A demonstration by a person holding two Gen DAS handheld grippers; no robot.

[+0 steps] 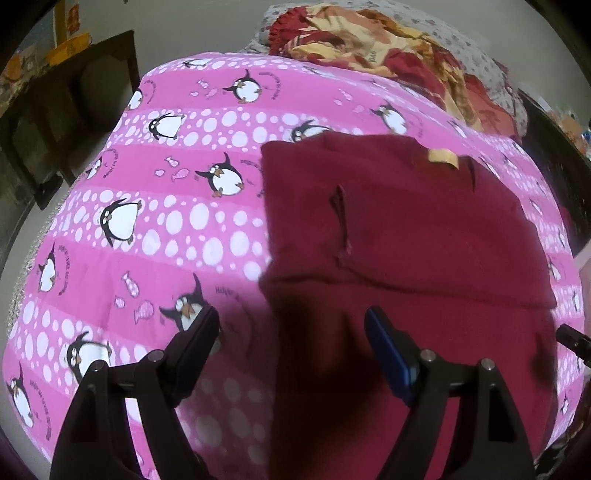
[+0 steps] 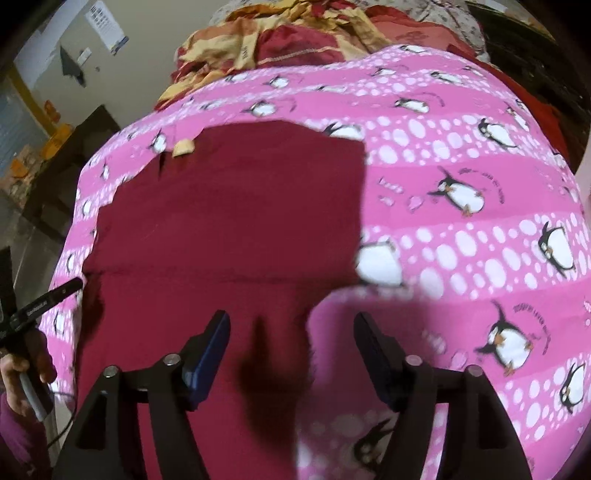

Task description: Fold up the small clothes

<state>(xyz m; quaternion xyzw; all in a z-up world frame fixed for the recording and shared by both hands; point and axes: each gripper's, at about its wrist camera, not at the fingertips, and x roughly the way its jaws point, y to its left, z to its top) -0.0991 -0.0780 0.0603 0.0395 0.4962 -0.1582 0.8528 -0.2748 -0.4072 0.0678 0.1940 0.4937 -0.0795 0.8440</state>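
Note:
A dark red small garment lies flat on a pink penguin-print bedsheet, with a folded edge across its near part and a tan label near its far edge. My left gripper is open and empty, just above the garment's near left edge. In the right wrist view the garment fills the left half, on the sheet. My right gripper is open and empty above the garment's near right edge. The left gripper's tip shows at the left.
A crumpled red and yellow blanket lies at the far end of the bed, also in the right wrist view. Dark furniture stands left of the bed. A hand holds the left gripper's handle.

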